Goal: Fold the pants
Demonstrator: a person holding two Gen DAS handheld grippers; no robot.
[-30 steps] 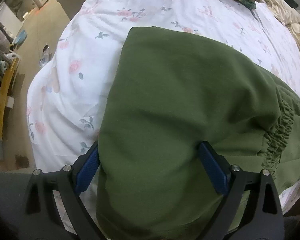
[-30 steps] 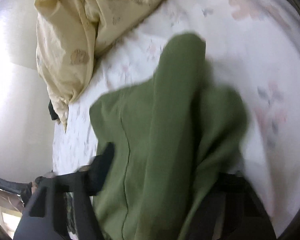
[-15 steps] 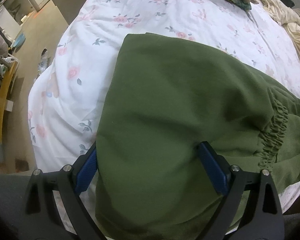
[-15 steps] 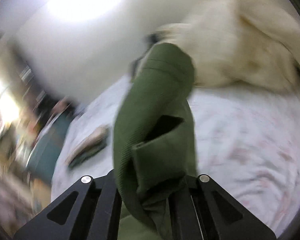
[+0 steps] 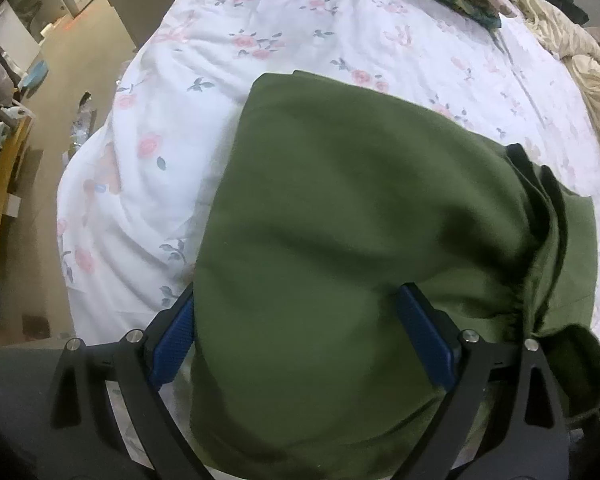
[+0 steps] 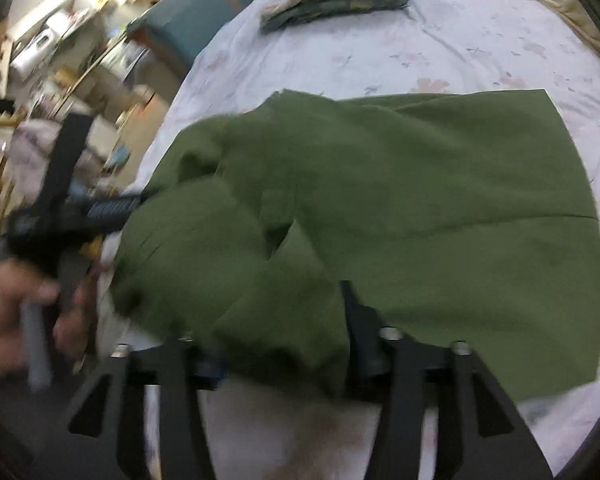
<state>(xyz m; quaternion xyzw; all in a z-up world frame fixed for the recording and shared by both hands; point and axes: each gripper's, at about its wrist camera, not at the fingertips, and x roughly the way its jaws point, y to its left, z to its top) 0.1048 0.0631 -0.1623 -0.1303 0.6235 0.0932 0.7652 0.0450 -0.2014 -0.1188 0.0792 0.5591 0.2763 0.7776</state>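
Olive green pants (image 5: 340,220) lie on a white floral bed sheet (image 5: 260,40). My left gripper (image 5: 300,332) points down onto their near part, jaws wide, and cloth bulges between the blue pads (image 5: 172,336). In the right wrist view the pants (image 6: 420,200) form a broad folded slab. A loose fold of them sits between the fingers of my right gripper (image 6: 284,344), whose jaws are opening and no longer pinch it. A hand (image 6: 8,304) holds the left gripper (image 6: 100,208) at the pants' left edge.
A folded teal patterned garment (image 6: 336,0) lies at the far side of the bed, with a cream blanket (image 5: 572,48) bunched at the far right. The bed edge drops to the floor (image 5: 60,92) on the left, by yellow wooden furniture (image 5: 4,176) and a teal box (image 6: 196,28).
My right gripper swung across the bed with a pant section gripped, rolled over, laid it on the pants and let its jaws part. A new layer now covers the waistband. The left gripper stayed put.
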